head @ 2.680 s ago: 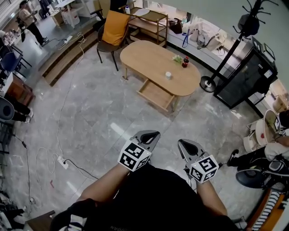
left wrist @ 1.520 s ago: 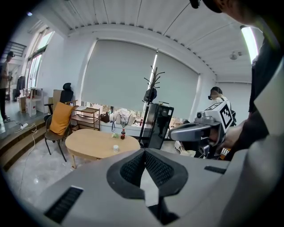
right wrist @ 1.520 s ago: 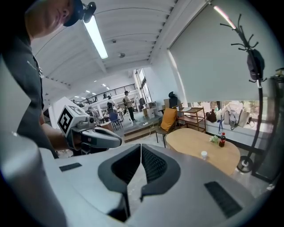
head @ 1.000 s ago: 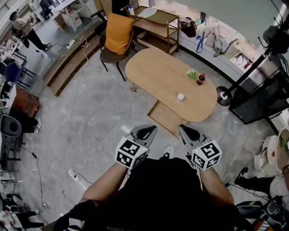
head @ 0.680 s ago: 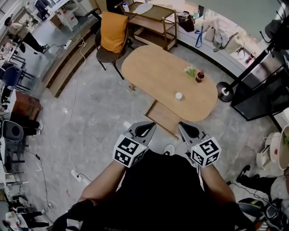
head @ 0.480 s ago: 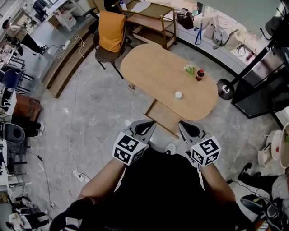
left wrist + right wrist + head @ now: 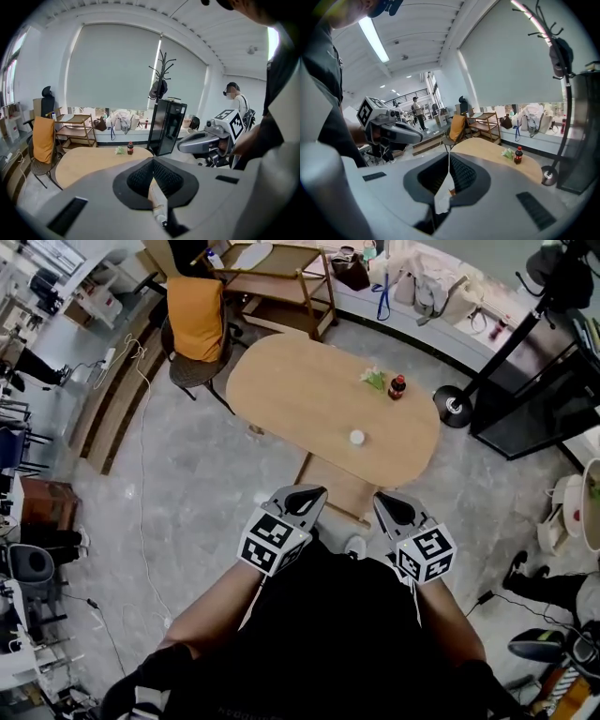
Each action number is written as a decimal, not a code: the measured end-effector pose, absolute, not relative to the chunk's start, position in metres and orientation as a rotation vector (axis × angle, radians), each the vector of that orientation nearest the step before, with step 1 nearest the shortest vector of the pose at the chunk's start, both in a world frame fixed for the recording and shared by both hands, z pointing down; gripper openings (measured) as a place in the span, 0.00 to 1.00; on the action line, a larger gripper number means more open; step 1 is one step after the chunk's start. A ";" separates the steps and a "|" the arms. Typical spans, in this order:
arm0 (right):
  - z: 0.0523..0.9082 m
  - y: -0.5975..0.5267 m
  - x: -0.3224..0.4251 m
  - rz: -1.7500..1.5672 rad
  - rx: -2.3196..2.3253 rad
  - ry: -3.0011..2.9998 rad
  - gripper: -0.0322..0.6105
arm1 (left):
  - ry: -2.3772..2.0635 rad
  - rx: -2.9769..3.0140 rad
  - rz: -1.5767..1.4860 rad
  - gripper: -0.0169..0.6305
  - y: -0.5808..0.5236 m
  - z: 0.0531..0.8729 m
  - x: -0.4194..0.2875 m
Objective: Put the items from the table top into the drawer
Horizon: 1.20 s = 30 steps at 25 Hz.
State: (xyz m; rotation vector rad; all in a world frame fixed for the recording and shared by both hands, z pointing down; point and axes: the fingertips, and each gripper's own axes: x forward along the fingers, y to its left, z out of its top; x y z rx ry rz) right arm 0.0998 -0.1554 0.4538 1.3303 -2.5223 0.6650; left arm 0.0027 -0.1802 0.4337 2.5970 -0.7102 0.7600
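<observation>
The left gripper [image 7: 305, 495] and right gripper [image 7: 390, 503] are hovering, ribbed jaws pressed together on nothing, near the pulled-out drawer [image 7: 339, 487] of the oval wooden table [image 7: 300, 381].

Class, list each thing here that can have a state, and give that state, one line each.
Drawer, open.
Bottle, upright on the table.
White cup, standing on the table.
Left gripper, shut, empty.
Right gripper, shut, empty.
</observation>
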 end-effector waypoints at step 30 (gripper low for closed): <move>0.832 -0.357 0.117 0.929 1.323 -1.697 0.34 | -0.341 2.527 0.963 0.03 -0.373 0.577 -0.054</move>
